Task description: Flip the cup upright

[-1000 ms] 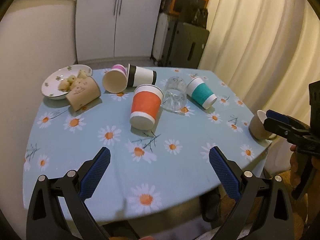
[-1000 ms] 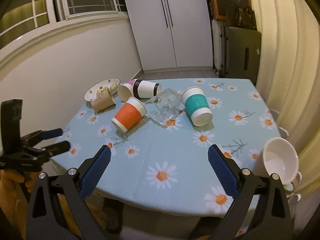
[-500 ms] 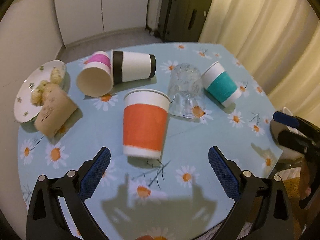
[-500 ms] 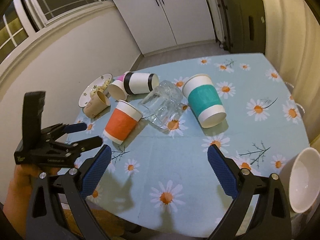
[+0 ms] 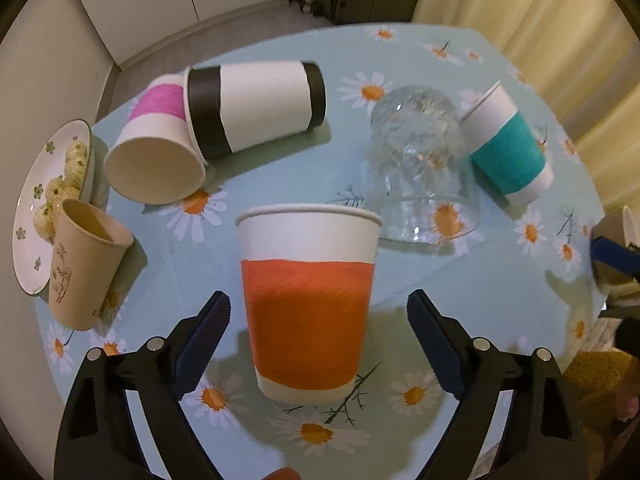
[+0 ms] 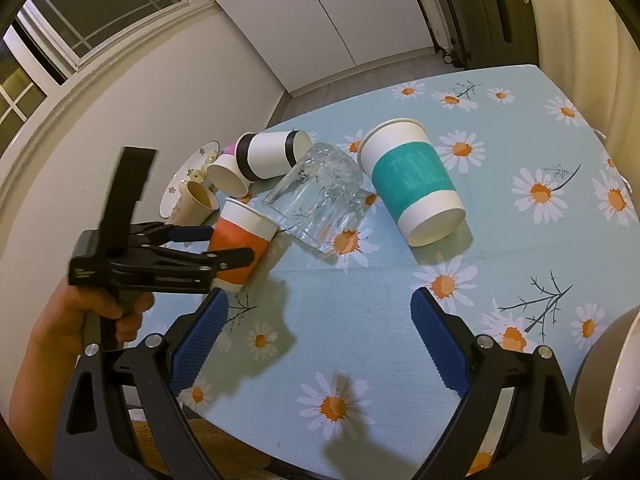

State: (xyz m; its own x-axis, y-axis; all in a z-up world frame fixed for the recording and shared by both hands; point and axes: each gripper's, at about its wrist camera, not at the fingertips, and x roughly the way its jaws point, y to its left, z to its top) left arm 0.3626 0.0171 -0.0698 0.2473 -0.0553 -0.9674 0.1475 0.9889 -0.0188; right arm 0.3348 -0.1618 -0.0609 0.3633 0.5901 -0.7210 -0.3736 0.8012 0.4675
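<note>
An orange-banded paper cup (image 5: pixel 308 300) lies on its side on the daisy tablecloth (image 5: pixel 480 304), rim pointing away from me. My left gripper (image 5: pixel 318 312) is open, with one finger on each side of the cup's lower half, not touching it. In the right wrist view the cup (image 6: pixel 242 240) lies at the left, with the left gripper (image 6: pixel 230 245) around it. My right gripper (image 6: pixel 318 314) is open and empty above the near part of the tablecloth (image 6: pixel 360 320).
Other cups lie on their sides: a teal one (image 5: pixel 506 148), a black-banded one (image 5: pixel 260 104), a pink one (image 5: pixel 156 152), a beige one (image 5: pixel 82 260). A clear glass (image 5: pixel 418 164) lies beside the orange cup. A plate of snacks (image 5: pixel 28 240) sits left. A white bowl (image 6: pixel 616 384) stands right.
My left gripper has moved forward and down until its open fingers straddle the orange cup. The right gripper has moved a little closer to the table.
</note>
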